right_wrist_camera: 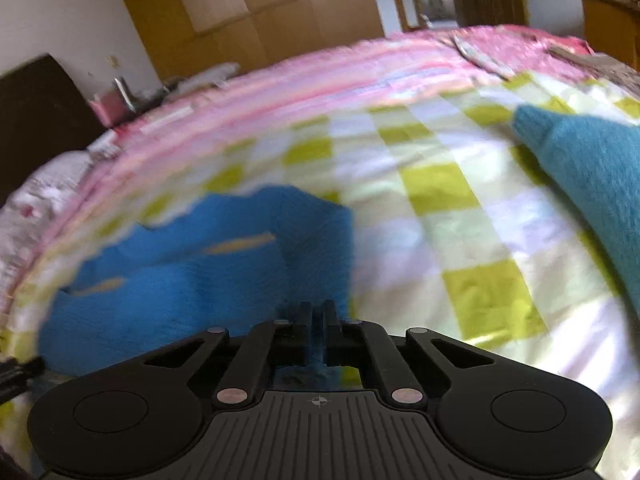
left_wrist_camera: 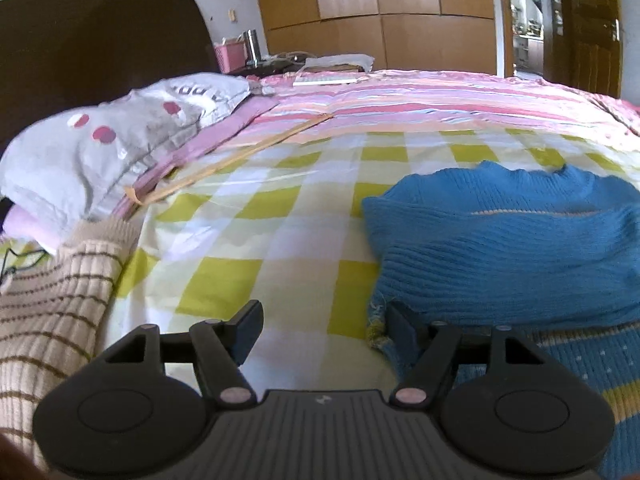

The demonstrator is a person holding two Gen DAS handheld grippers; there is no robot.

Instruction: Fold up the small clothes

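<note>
A small blue knitted sweater lies on the checked bed sheet, partly folded over itself, with a yellow stripe and white dots near its lower part. My left gripper is open just above the sheet, its right finger at the sweater's left edge. In the right wrist view the same blue sweater lies at lower left. My right gripper is shut on the sweater's edge, with blue knit showing between the jaws.
A beige striped knit garment lies at the left. A grey pillow and dark headboard are beyond it. A teal garment lies at the right. A pink striped quilt covers the far bed.
</note>
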